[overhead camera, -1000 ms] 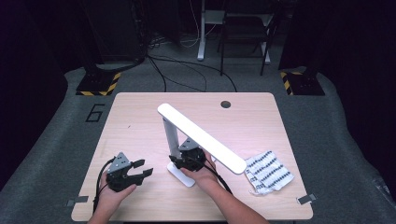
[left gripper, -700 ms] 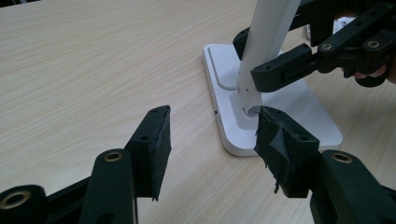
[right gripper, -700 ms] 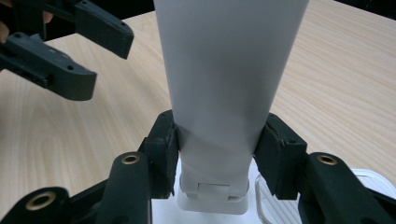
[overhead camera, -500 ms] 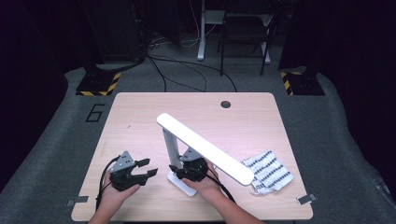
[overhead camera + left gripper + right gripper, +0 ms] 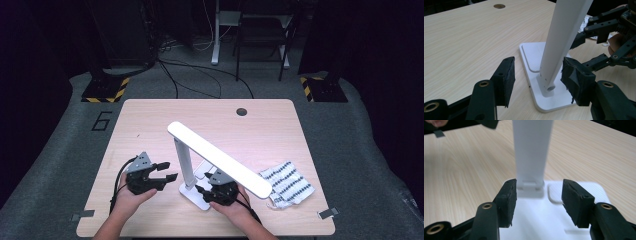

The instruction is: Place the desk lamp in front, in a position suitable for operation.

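A white desk lamp stands on the wooden table (image 5: 150,125), its long head (image 5: 220,160) slanting over its post (image 5: 183,160) and flat base (image 5: 199,197). My left gripper (image 5: 168,171) is just left of the post, open. In the left gripper view (image 5: 541,80) the post (image 5: 560,42) rises ahead between the pads, untouched. My right gripper (image 5: 204,193) sits over the base from the right. Its jaws have just been opening. In the right gripper view (image 5: 540,200) the pads stand apart over the base (image 5: 541,222), the post's foot (image 5: 531,187) ahead between them and untouched.
A blue-and-white striped cloth (image 5: 290,182) lies at the table's near right. A round cable hole (image 5: 242,111) sits near the far edge. The right gripper (image 5: 604,37) reaches in beyond the post in the left gripper view. Dark stands and cables surround the table.
The lamp slid toward the near edge with my right gripper, whose jaws now stand wider. My left gripper moved right, closer to the post.
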Available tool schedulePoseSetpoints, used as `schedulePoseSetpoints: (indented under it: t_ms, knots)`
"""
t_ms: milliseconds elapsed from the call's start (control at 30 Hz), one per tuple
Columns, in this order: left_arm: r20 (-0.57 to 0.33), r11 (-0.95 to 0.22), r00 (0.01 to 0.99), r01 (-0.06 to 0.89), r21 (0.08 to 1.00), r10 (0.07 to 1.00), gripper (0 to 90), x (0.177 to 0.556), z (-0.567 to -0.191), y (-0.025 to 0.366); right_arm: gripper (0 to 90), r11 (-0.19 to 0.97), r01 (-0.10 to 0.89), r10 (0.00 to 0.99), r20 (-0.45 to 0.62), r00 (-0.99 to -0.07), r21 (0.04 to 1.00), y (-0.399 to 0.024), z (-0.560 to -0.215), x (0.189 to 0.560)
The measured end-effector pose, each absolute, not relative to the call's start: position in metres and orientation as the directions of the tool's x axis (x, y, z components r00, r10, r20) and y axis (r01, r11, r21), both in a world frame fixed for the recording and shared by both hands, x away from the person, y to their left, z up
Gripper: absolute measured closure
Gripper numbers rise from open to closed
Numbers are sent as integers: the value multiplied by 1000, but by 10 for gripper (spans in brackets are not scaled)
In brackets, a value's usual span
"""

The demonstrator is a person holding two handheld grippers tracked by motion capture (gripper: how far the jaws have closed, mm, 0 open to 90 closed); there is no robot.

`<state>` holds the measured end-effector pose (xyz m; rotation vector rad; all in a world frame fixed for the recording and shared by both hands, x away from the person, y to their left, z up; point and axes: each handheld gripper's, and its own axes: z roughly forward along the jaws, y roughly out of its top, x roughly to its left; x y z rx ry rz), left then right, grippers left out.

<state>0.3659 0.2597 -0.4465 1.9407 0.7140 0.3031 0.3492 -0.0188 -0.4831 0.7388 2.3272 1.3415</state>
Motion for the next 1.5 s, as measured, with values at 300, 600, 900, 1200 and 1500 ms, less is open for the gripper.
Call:
schedulePoseSetpoints:
  t_ms: [300, 600, 900, 1200, 1500]
  knots:
    - [-111, -346, 834, 340, 874, 541, 477, 368, -449, 237, 430, 282, 434, 744, 90, -662, 856, -70, -504, 342]
    - [-112, -356, 857, 323, 877, 503, 474, 366, -453, 224, 398, 253, 537, 789, 149, -596, 805, -73, -516, 346]
    - [-108, -365, 857, 324, 873, 504, 477, 362, -457, 225, 362, 232, 596, 797, 201, -570, 769, -69, -524, 357]
    - [-98, -405, 883, 306, 861, 460, 477, 355, -459, 224, 341, 264, 585, 774, 193, -603, 767, -68, -524, 377]
    - [-84, -400, 885, 289, 870, 458, 456, 357, -458, 224, 376, 285, 544, 761, 159, -629, 789, -66, -523, 375]
